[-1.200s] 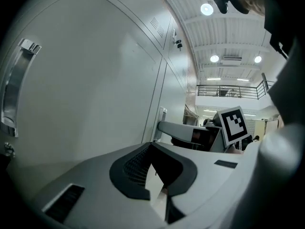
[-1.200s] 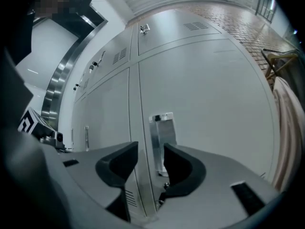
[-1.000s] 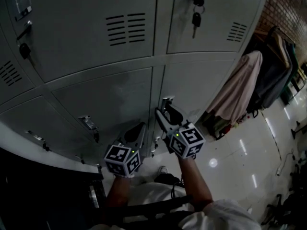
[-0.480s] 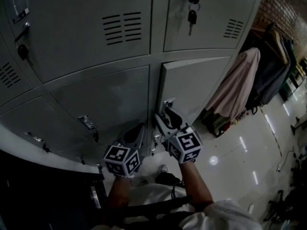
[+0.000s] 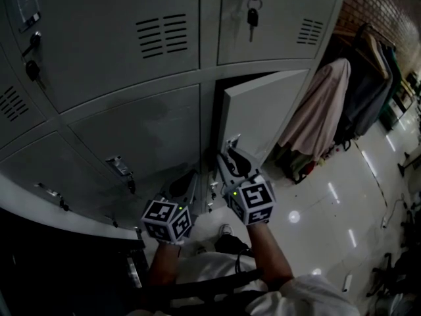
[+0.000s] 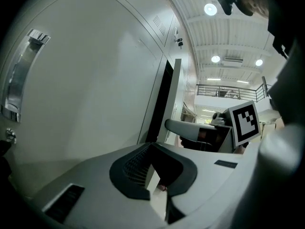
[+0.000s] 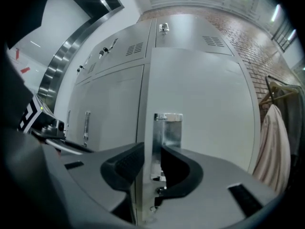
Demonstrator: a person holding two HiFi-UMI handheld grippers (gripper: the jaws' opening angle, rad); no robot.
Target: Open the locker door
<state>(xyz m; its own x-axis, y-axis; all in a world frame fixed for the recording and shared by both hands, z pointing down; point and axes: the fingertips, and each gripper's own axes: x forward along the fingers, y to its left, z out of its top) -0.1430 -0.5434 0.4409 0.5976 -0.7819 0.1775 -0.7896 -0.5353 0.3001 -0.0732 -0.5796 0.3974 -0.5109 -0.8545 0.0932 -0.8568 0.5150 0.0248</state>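
Note:
The grey locker door (image 5: 263, 110) in the lower row stands ajar, with a dark gap showing along its top and left edge. My right gripper (image 5: 230, 153) is at its metal handle (image 5: 231, 141). In the right gripper view the jaws have just been closing, and the gripper (image 7: 152, 162) now clamps the handle plate (image 7: 167, 132) and the door's edge (image 7: 147, 104). My left gripper (image 5: 189, 182) hangs lower left, shut on nothing, in front of the neighbouring closed door (image 6: 95, 80). The left gripper view shows its own jaws (image 6: 153, 170) and the right gripper (image 6: 190, 128) by the opened door's edge (image 6: 174, 99).
Closed lockers fill the wall above and to the left, one with keys hanging in its lock (image 5: 250, 13). Another door handle (image 5: 122, 168) is at the left. Coats hang on a rack (image 5: 322, 104) right of the lockers. A glossy floor (image 5: 342, 203) lies beneath.
The locker door has swung outward from flush to ajar, opening a dark gap. My right gripper stayed at the handle and closed on it. The left gripper has not moved.

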